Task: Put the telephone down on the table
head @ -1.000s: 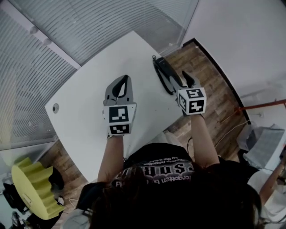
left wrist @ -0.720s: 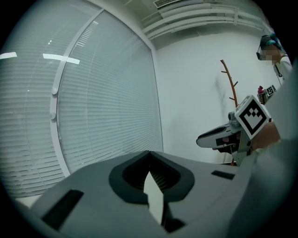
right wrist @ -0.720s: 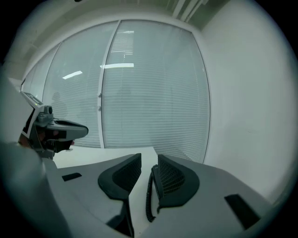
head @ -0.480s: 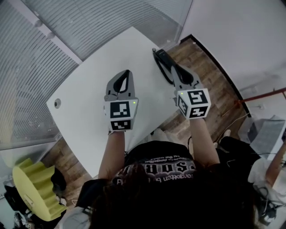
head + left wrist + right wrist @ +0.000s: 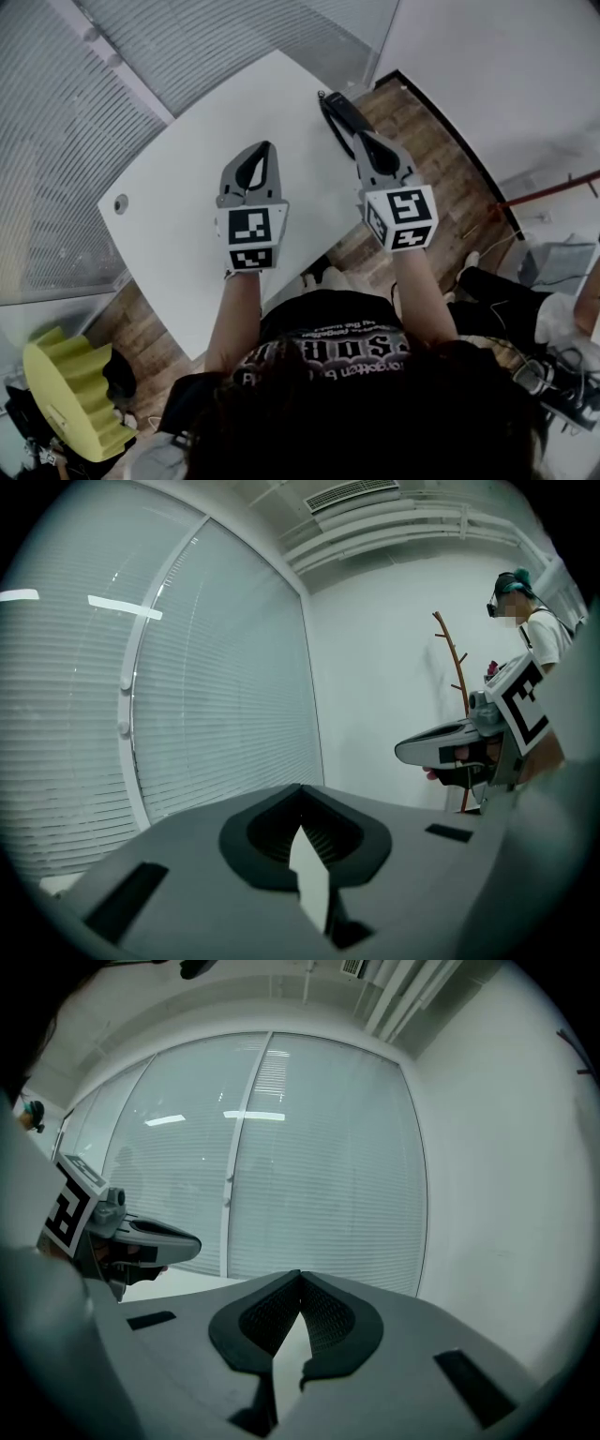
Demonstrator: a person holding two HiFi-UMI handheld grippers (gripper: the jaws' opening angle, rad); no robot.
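Shows the telephone [image 5: 337, 112] lying at the far right edge of the worktop [image 5: 187, 187], near end hidden behind the right tool [image 5: 360, 138], jaws just closed together with nothing between. Finds the left tool [image 5: 267, 148] shut and empty as well, above the worktop's middle.

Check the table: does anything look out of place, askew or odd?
The telephone lies right along the table's right edge near the far corner, perhaps slightly overhanging the wooden floor, so it looks precarious. Nothing else stands out.
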